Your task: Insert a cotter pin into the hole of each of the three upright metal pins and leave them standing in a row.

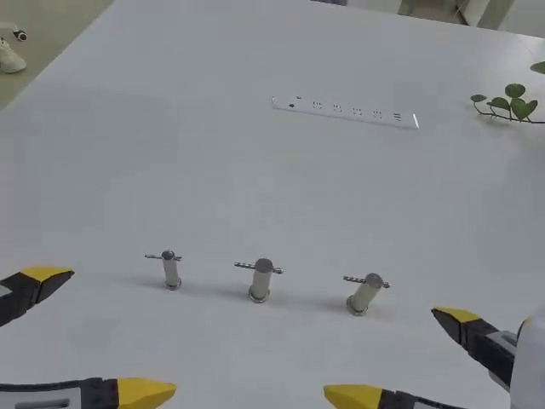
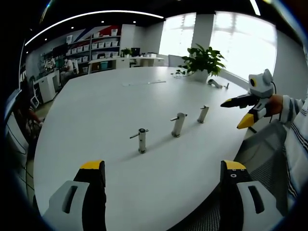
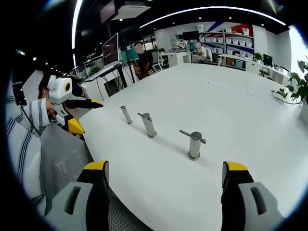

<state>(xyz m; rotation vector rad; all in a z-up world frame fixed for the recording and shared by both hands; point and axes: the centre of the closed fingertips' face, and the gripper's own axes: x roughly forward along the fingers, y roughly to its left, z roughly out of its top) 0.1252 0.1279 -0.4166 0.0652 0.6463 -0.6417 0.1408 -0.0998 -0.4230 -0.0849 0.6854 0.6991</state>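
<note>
Head view: three metal pins (image 1: 260, 281), bench's (image 1: 255, 187) near edge; power strip (image 1: 345, 111), plant (image 1: 511, 102) beyond; left tool (image 2: 162, 165), right tool (image 3: 166, 165) wide open, empty.

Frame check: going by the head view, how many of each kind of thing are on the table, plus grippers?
Upright metal pins: 3
Cotter pins, one through each: 3
Power strip: 1
Leafy sprig: 1
Grippers: 2, left gripper and right gripper, both open
Total: 10

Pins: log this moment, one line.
pins: three standing in row, cotters in | left gripper: open, empty | right gripper: open, empty
</note>
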